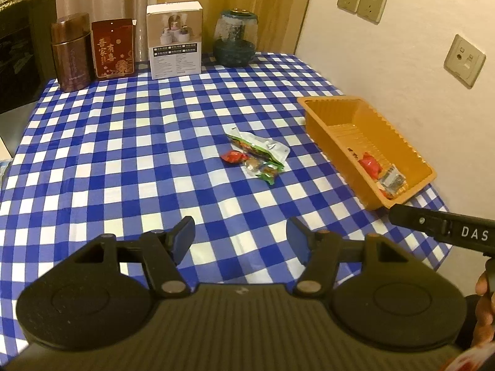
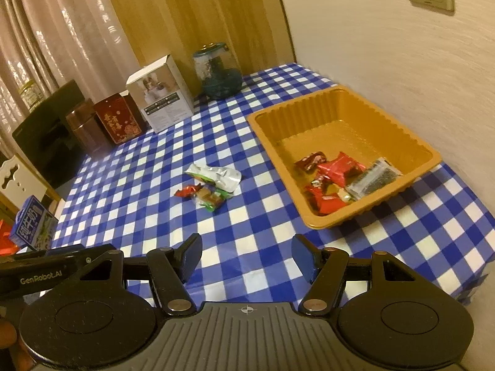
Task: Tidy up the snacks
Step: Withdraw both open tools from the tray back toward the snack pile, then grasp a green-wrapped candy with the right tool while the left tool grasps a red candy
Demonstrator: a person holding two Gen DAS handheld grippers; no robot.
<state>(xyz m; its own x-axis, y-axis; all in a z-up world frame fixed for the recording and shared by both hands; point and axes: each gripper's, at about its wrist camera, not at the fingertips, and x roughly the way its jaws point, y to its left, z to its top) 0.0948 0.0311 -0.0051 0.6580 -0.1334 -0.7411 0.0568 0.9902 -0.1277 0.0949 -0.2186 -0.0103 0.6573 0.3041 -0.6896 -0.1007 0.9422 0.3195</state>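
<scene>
Snacks [image 1: 255, 157] in crinkly wrappers lie left of our ribbed orange tray [image 2: 340, 102]; left gripper [image 1: 241, 236] and right gripper [image 2: 246, 255] hover, fingers apart, empty; only the right view shows the tray's red packets [image 2: 338, 167].

milk carton [image 2: 32, 225] cut off at left edge, tray [image 1: 365, 114] wall hiding most snacks inside
</scene>
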